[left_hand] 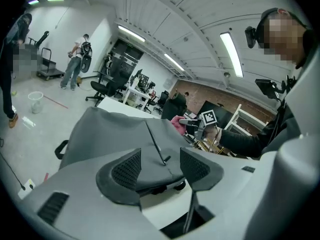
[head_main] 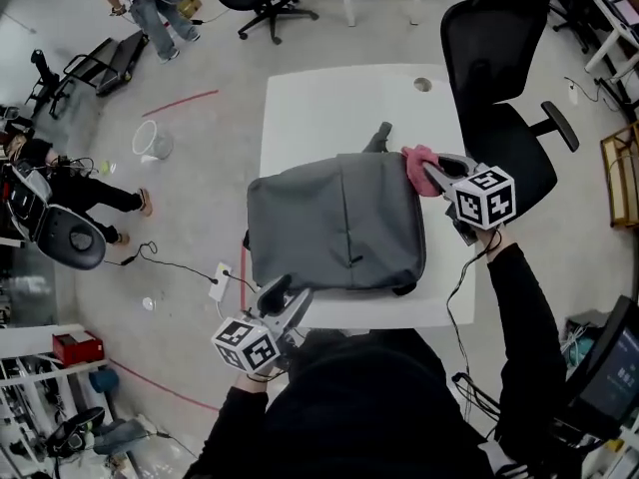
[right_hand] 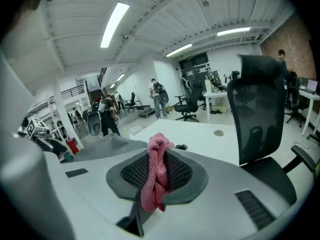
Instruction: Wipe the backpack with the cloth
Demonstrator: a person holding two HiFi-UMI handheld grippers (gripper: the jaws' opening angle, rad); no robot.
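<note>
right claw (right_hand: 156,170): narrow, pinched on the pink cloth (right_hand: 152,184). The cloth is bunched between the pads, with a tuft past the tips and a tail hanging below.
left claw (left_hand: 160,168): jaws wide, nothing between the pads, holds nothing.
backpack (head_main: 334,223): grey, lying flat on the white tabletop (head_main: 329,108), front face up. Near edge is just ahead of the left claw; far right corner is at the right claw's tips.
cloth vs backpack: cloth sits at that far right corner. Can't tell whether it is pressed on the fabric or just above it.
zip pull (left_hand: 165,160): straight ahead of the left claw, on the seam down the front panel.
top handle (head_main: 379,138): just beyond the right claw, off to its left.
office chair (head_main: 499,98): black, close behind the right claw, off the tabletop.
step in hand: likely getting the cloth onto the fabric to start a wipe stroke. Most of the panel looks not yet covered.
do it well, right: tilt the claw so the tuft lies flat on the fabric, not the bare tips. Use light downward pressure and long strokes from that corner across the panel toward the left claw.
do it well, left: bring the left claw down on the near edge to pin it, so the bag doesn't slide with the stroke.
watch: the cloth tail could snag on the zip pull or handle. Grip looks firm, but the wad could drag out of the pads.
</note>
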